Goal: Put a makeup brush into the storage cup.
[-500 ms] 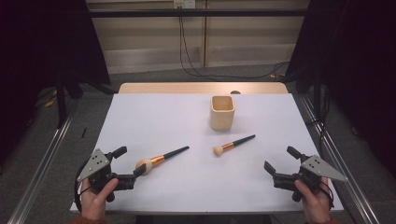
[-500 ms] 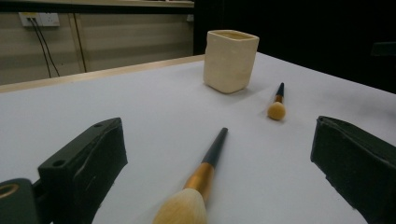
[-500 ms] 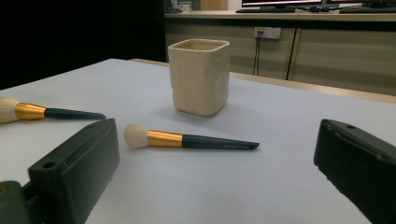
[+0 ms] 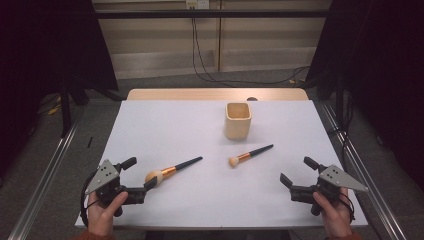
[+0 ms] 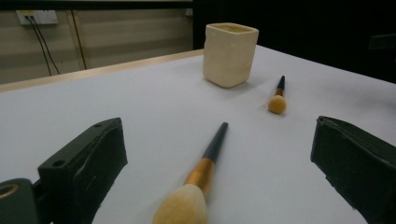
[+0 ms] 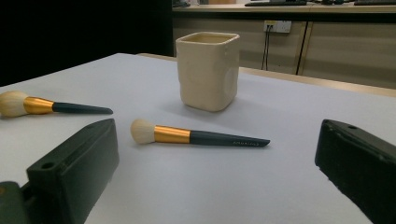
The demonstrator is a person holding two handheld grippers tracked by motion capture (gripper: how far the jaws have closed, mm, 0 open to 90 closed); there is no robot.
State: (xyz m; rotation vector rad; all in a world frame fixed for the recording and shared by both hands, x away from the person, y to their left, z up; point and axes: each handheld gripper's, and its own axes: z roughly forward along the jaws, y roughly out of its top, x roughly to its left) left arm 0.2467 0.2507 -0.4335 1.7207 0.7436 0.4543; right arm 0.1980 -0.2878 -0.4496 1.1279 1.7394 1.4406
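We hold our left gripper [image 4: 137,176] at about seven o'clock on the white table [image 4: 165,130], jaws spread wide and gripping nothing. The fluffy head of the large brush [image 4: 172,169] sits just at the opening between those jaws; in the left gripper view the large brush runs up from the bottom edge, its handle pointing away toward the cup [image 5: 229,54]. Whether a jaw already touches the bristles we cannot tell.

Our right gripper [image 4: 296,175] waits at about five o'clock, jaws also wide apart and empty, well clear of everything. The small brush [image 4: 250,154] lies near the middle of the table, toward six o'clock of the cup [image 4: 237,120], head toward us and handle slanting away to the right. In the right gripper view the small brush [image 6: 196,135] lies flat ahead of the open jaws, with the cup [image 6: 208,70] standing upright behind it.

The cup stands at roughly one o'clock from the table's centre (as far as we can see, nothing pokes out of it). We judge the work barely begun: both brushes lie on the table, neither picked up. Left to do, as we read it, is closing on the large brush, lifting it, standing it in the cup, then the same for the small one.
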